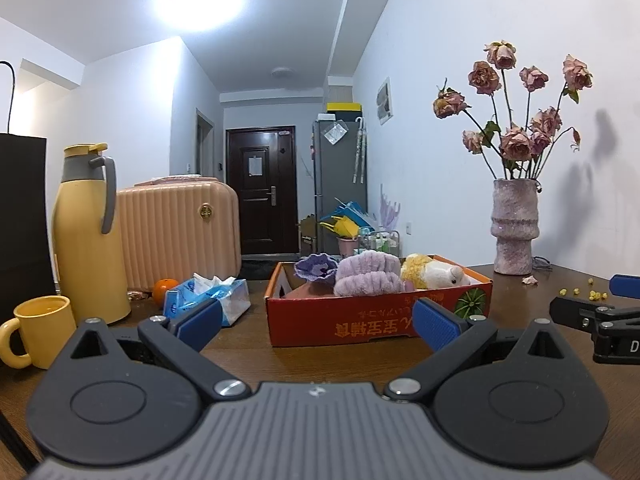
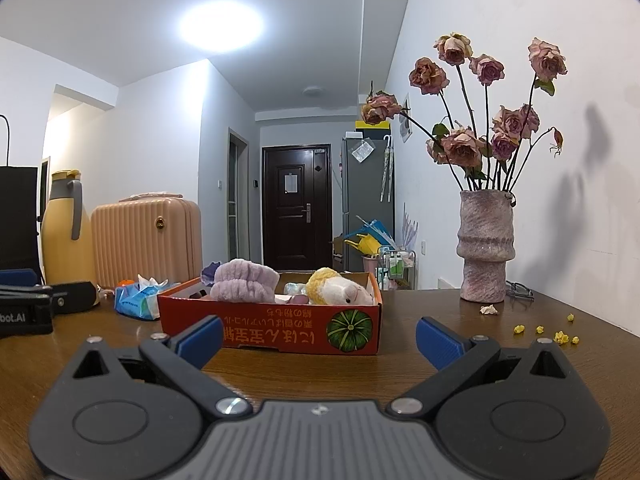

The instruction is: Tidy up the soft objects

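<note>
Ahead, both spread, empty hand-held grippers, left (image 1: 316,322) and right (image 2: 319,338), face the toy-filled red box (image 2: 272,330).

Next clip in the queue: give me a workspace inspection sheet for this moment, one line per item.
Surface: dark brown wooden table, small yellow bits and a fallen petal near the vase.
Job's things: red cardboard box holding a lilac fluffy headband, a purple knitted flower and a yellow-and-white plush toy.
Clutter: yellow thermos jug, yellow mug, blue tissue pack, orange fruit, peach ribbed suitcase, pink textured vase of dried roses.
Grippers: left gripper open, empty; right gripper open, empty; both short of the box.
Cables: black cable at far left.
Surroundings: hallway, dark door, grey fridge.
</note>
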`<state>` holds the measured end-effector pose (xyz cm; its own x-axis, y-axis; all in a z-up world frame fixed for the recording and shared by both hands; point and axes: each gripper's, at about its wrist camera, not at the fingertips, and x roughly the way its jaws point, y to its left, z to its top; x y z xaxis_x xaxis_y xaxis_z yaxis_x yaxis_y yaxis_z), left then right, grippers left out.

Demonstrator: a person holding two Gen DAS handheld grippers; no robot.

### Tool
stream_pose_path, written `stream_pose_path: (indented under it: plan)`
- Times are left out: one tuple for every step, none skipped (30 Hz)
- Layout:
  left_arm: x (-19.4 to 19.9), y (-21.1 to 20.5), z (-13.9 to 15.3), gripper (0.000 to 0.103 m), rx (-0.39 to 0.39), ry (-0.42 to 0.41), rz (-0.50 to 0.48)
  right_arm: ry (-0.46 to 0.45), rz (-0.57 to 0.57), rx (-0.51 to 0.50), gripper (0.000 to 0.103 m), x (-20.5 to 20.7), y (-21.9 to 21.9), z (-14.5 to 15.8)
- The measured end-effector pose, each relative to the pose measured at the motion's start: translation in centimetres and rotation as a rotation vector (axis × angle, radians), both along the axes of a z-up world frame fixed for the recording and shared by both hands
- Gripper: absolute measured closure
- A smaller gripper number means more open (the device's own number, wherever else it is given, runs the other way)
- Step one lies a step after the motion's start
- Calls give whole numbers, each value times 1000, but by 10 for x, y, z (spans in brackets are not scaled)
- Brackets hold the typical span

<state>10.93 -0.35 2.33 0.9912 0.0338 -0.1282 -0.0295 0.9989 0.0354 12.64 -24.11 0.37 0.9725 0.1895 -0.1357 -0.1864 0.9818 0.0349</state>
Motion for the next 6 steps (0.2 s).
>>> stream_pose_path:
  plan:
    - [0,1,0,0,-4,0,-8,1,0,-1,0,0,0,0]
    - [0,1,0,0,-6,0,-12,2,0,-2,0,1,0,1]
    - [1,1,-1,0,-7,0,-13,3,0,-2,0,1,1,1]
    - [1,1,0,0,-6,1,-10,4,1,-2,0,1,1,1]
    - [2,1,-1,0,-5,5,-4,6,1,1,0,1,0,1]
    - [3,1,-1,0,-9,12,-4,10,0,10,0,2,-2,2]
